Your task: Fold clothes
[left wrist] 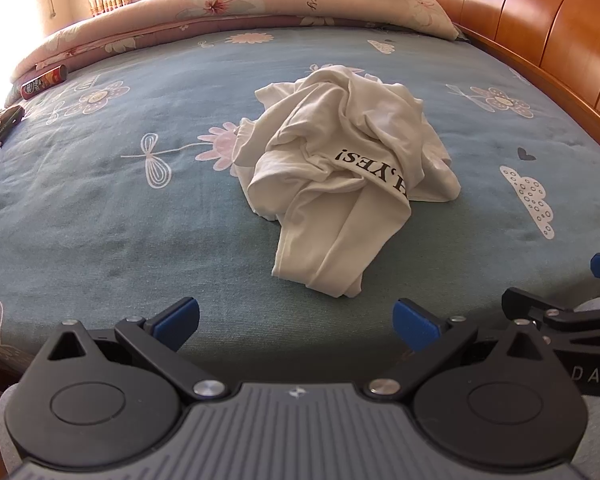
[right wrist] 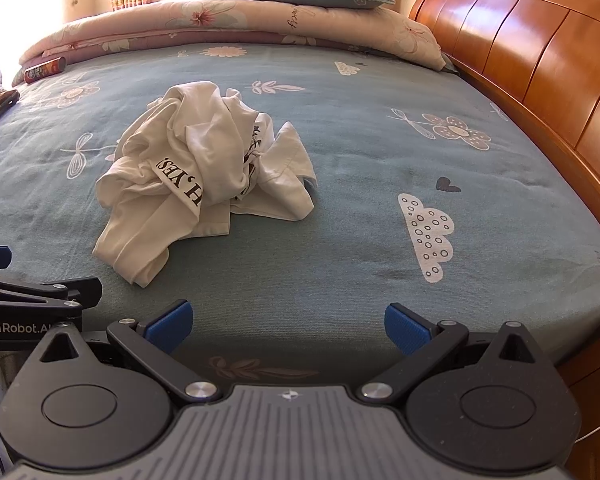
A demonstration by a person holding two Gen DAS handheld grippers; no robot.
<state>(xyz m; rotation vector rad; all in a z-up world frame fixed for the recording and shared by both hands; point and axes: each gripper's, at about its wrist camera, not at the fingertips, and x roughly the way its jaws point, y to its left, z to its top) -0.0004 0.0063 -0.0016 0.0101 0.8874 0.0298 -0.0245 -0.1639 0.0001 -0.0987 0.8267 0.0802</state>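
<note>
Crumpled white cotton T-shirt with black lettering lay heaped mid-bed on the blue flower-print sheet. My left gripper and right gripper hovered at the near bed edge, fingers spread wide, holding nothing; shirt ahead, well apart from both.

The bed has a blue-green floral sheet. A crumpled white T-shirt sits roughly mid-bed, nearer the left edge. A folded pink quilt runs along the far edge, with a chip can and a dark remote at the far-left corner.
</note>
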